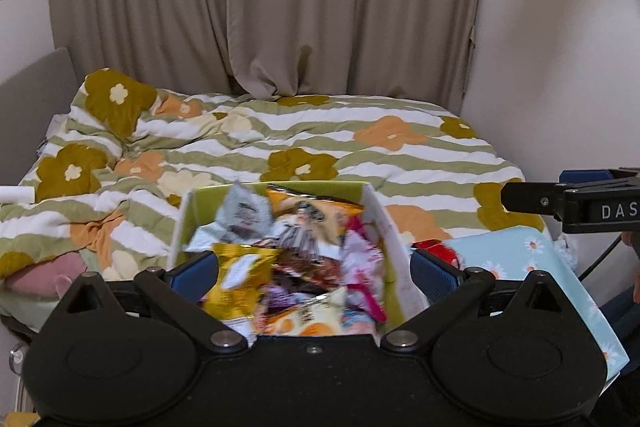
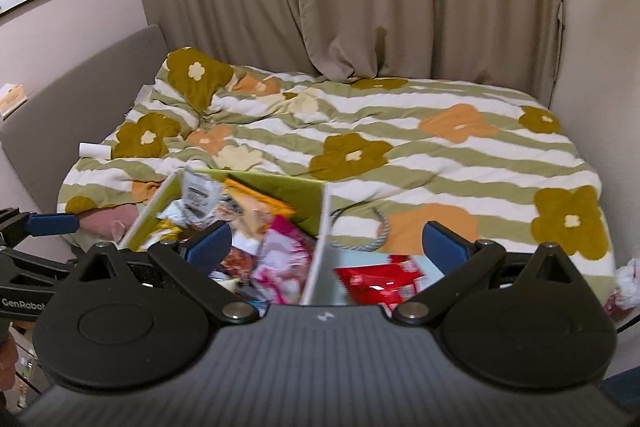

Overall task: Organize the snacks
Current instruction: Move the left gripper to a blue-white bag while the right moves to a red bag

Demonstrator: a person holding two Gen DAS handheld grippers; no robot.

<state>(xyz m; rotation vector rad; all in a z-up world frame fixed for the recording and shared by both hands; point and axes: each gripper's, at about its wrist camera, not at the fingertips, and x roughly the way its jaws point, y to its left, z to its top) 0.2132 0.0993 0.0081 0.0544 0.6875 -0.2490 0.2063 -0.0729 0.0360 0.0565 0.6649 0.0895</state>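
Fingers (image 1: 196, 273) spread over snack-stuffed box (image 1: 394, 243)

Snack packets (image 1: 296, 259) (labels blurred)

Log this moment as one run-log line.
left gripper: open, empty, over snack box | right gripper: open, empty | box: full of packets | red packet: outside box, on blue sheet

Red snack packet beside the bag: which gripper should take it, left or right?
Right, probably. The right gripper is open with the red packet just below its fingers, outside the bag's white wall. The left gripper, also open, hangs over the snack-filled bag.
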